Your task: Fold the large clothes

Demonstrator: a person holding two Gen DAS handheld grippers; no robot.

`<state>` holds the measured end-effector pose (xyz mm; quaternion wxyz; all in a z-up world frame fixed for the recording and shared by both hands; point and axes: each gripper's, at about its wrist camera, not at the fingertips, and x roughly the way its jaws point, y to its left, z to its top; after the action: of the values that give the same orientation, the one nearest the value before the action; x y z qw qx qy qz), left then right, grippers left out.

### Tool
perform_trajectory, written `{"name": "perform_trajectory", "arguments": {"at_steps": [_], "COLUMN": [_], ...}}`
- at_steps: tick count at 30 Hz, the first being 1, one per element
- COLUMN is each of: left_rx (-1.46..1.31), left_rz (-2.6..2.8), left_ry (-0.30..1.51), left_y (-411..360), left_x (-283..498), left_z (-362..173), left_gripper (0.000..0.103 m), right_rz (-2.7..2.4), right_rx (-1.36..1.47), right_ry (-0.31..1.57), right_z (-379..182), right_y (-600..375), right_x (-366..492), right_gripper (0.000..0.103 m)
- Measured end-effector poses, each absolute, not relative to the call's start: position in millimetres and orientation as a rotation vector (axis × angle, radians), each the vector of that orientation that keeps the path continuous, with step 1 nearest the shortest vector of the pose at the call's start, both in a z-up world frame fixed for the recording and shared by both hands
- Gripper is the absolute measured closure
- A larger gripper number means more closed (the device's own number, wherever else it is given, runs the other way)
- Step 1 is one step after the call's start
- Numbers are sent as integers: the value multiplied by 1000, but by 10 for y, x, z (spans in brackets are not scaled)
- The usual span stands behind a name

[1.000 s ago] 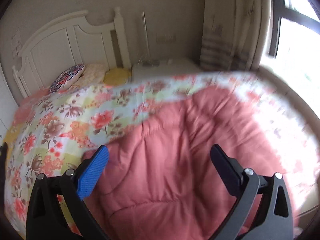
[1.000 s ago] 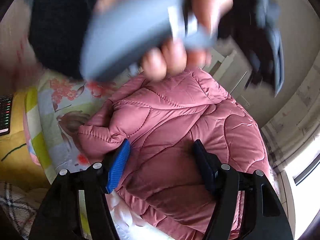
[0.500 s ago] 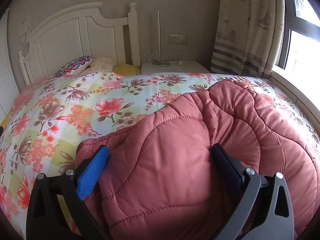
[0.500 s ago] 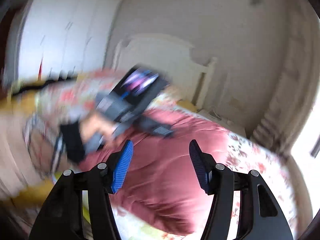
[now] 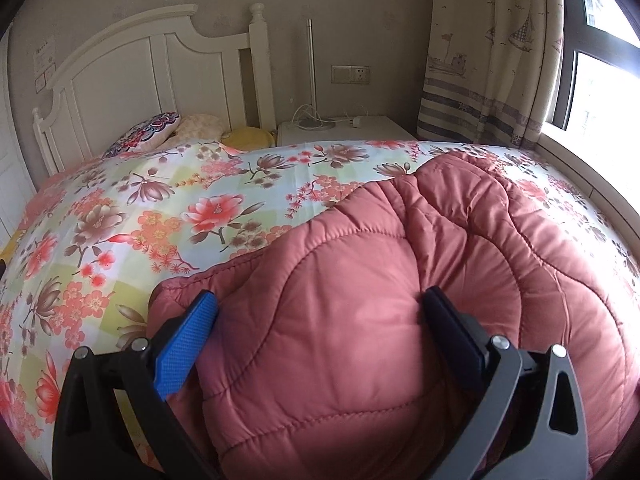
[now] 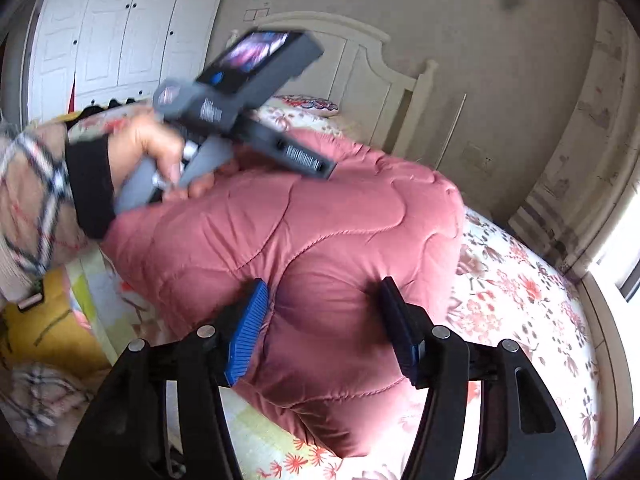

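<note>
The pink padded jacket (image 5: 400, 280) lay bunched on the flowered bedspread (image 5: 160, 220), toward the window side of the bed, w/ one quilted layer already doubled over the rest. The left gripper (image 5: 320, 328) had its jaws wide apart, straddling the top bulge of fabric; the pads sat at the padding's surface, but no pinch was visible, so nothing was clamped. The right gripper (image 6: 324, 328) stood about half apart, having just narrowed, w/ a hump of jacket between the jaws; the blue pad (image 6: 248, 332) looked close to or lightly against the cloth, and the view did not show a firm hold, so it was read as not gripping. Probable faults from here: slick, springy filling could puff back and undo the fold if released w/o pressing flat; closing on the top layer only would lift one skin and leave the layers below behind; a lopsided pull from one side could skew the bundle toward the bed edge near the window. View differences: the left wrist view alone showed the nightstand (image 5: 344, 132), the curtain (image 5: 488, 60), the window and the jacket's far folded edge. The right wrist view alone showed the person's left hand (image 6: 160, 148) on the other tool's handle, a plaid sleeve (image 6: 32, 200), the wardrobe doors (image 6: 120, 32) and the jacket's near edge on the bedspread.
</note>
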<state>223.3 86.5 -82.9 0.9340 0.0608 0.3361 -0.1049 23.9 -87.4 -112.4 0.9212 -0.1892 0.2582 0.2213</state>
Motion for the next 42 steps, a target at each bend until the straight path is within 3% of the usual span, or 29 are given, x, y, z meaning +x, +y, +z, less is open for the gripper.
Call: {"name": "perform_trajectory", "arguments": {"at_steps": [5, 8, 12, 17, 23, 30, 37, 42], "left_rx": [126, 164, 341, 202, 203, 155, 152, 150], "left_rz": [-210, -207, -87, -119, -120, -180, -179, -178], "left_ry": [684, 696, 771, 744, 665, 672, 658, 658], "left_y": [862, 809, 615, 667, 762, 897, 896, 890], "left_x": [2220, 2209, 2158, 1704, 1624, 1648, 1625, 1617], "left_z": [-809, -774, -695, -370, -834, -875, -885, -882], "left_gripper": [2, 2, 2, 2, 2, 2, 2, 2], "right_rz": [460, 472, 453, 450, 451, 563, 432, 358], "right_rx": [-281, -321, -352, -360, -373, -283, -155, -27], "right_ry": [446, 587, 564, 557, 550, 553, 480, 581], "right_z": [-756, -1139, -1303, -1332, -1318, -971, -516, -463], "right_y": [-974, -895, -845, -858, -833, -1034, -1369, -1421], "right_x": [183, 403, 377, 378, 346, 369, 923, 1712], "right_gripper": [46, 44, 44, 44, 44, 45, 45, 45]}}
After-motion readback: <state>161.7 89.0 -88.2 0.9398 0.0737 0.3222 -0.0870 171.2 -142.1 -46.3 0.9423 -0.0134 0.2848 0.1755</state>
